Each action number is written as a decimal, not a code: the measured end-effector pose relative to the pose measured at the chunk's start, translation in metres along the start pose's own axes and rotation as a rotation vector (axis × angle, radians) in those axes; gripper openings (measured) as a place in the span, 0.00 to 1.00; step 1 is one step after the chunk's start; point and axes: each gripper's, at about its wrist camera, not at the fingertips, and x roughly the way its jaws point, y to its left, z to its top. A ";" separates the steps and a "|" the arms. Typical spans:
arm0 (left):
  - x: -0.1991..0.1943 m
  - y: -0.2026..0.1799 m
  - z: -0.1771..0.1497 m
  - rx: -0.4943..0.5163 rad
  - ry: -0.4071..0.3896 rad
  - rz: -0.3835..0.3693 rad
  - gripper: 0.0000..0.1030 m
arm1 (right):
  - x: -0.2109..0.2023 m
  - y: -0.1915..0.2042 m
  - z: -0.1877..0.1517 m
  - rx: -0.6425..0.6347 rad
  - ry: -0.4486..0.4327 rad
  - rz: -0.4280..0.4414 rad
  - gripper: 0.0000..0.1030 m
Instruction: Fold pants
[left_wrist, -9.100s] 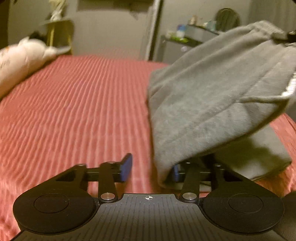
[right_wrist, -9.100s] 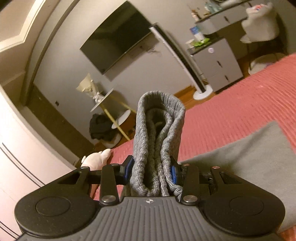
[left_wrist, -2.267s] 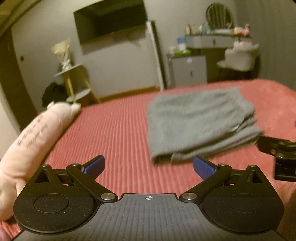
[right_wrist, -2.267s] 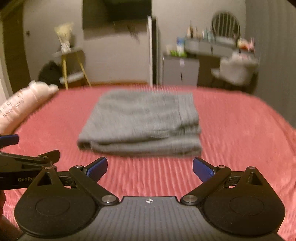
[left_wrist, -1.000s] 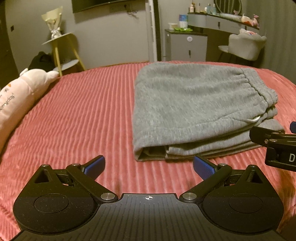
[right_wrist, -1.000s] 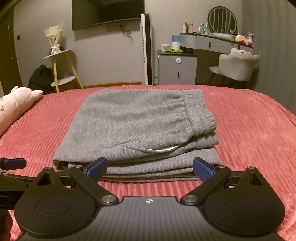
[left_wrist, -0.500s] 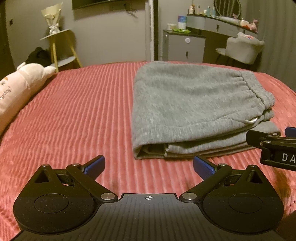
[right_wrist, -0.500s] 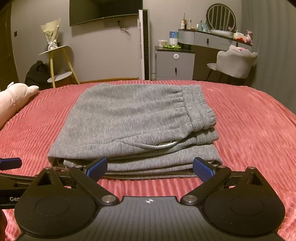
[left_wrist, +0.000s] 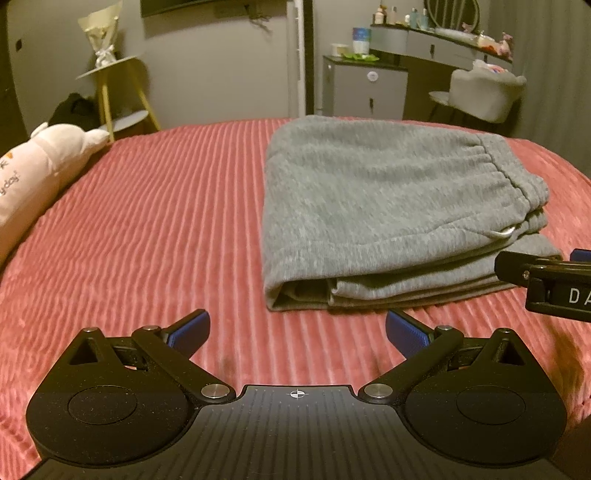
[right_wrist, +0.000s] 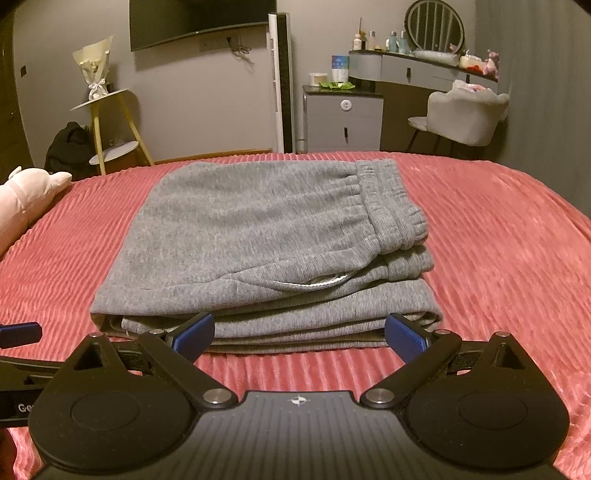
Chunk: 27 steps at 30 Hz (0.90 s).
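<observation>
Right gripper (right_wrist: 299, 336) and left gripper (left_wrist: 297, 332) both sit spread wide and empty; the folded grey fleece sweatpants (right_wrist: 258, 236) lie just ahead of my right fingers on the ribbed red bedspread (right_wrist: 498, 240). Stack looks finished, I judge. Best I lift both straight back, not snagging the near edge.

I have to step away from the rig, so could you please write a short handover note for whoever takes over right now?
Left tongs: open, empty, hovering low over the red bedspread, short of the near left corner of the pants.
Right tongs: open, empty, just in front of the near edge of the stack.
Grey pants: folded into a flat stack mid-bed, waistband on top at the right, drawstring loop peeking out.
Done: the folds appear complete.
Left: probably nothing beyond tucking in the drawstring or squaring the edges, if wanted.
</observation>
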 end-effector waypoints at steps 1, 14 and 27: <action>0.000 0.000 0.000 0.000 0.001 0.000 1.00 | 0.000 -0.001 0.000 0.003 0.001 0.000 0.96; 0.002 0.005 -0.001 -0.025 0.005 0.007 1.00 | 0.002 -0.004 0.001 0.020 0.014 0.001 0.96; 0.003 0.009 0.000 -0.043 0.008 0.011 1.00 | 0.002 -0.005 0.000 0.020 0.017 -0.004 0.96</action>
